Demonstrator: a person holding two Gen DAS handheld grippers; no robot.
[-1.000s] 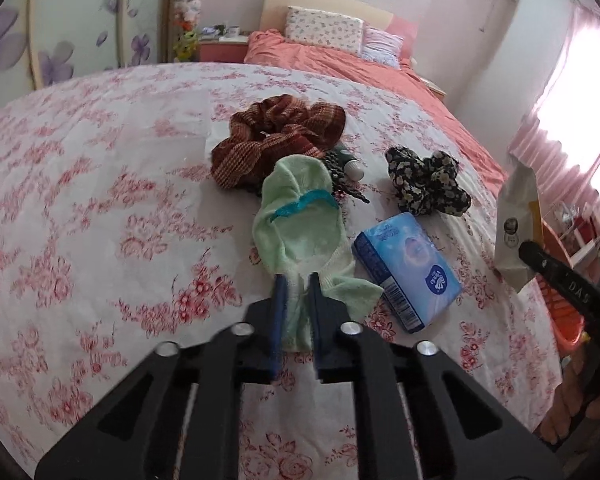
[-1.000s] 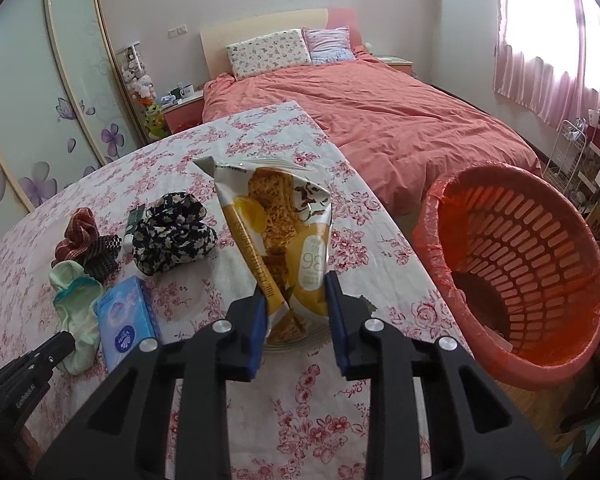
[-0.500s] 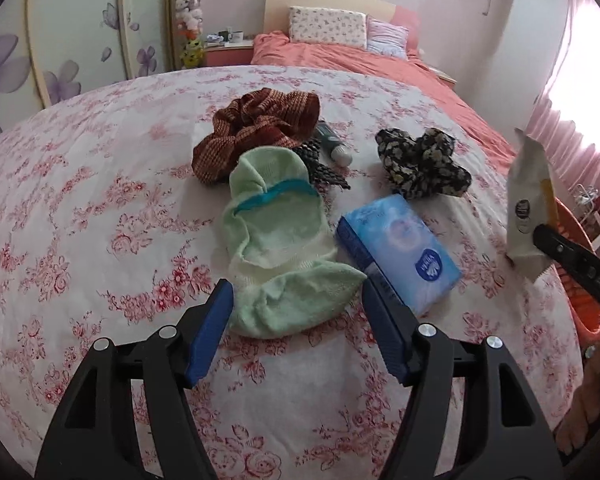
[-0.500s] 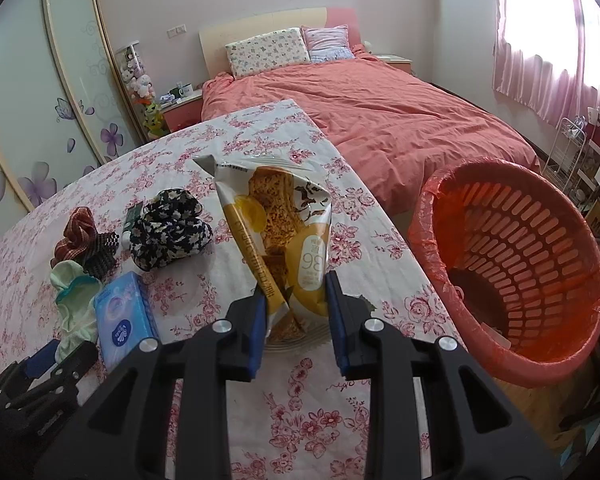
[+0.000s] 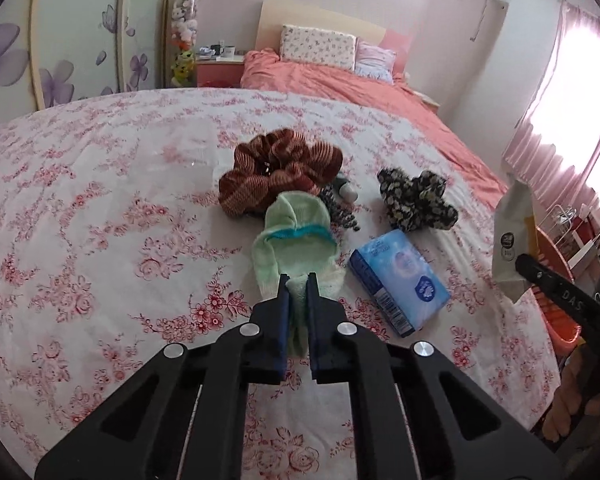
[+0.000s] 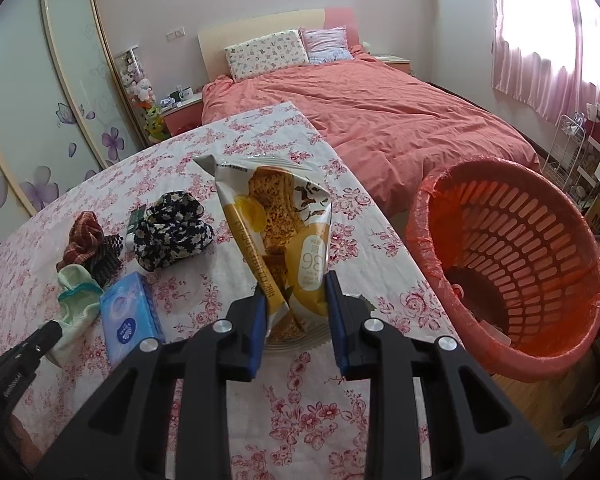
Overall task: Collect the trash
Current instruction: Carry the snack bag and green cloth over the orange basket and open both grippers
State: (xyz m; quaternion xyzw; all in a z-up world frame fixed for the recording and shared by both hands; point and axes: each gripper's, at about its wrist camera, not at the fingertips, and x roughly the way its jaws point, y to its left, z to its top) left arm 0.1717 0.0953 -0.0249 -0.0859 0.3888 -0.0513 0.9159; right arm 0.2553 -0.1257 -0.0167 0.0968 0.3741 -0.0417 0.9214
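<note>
My right gripper (image 6: pixel 294 294) is shut on a yellow and white snack wrapper (image 6: pixel 278 236) and holds it upright above the table's right edge, left of the orange trash basket (image 6: pixel 508 264). The wrapper also shows in the left wrist view (image 5: pixel 514 236). My left gripper (image 5: pixel 297 286) is shut on the near end of a pale green sock (image 5: pixel 296 236) that lies on the floral tablecloth (image 5: pixel 80 208). The sock also shows in the right wrist view (image 6: pixel 76 296).
A blue tissue pack (image 5: pixel 398 280), a brown plaid scrunchie (image 5: pixel 276 168), a black floral scrunchie (image 5: pixel 418 200) and a small tube (image 5: pixel 346 188) lie on the table. A bed with a coral cover (image 6: pixel 380 112) stands behind. A wire rack (image 6: pixel 568 144) is at the right.
My left gripper opened wide half a second ago and has now shut again on the green sock's near end. The right gripper still holds the wrapper, nearly unmoved.
</note>
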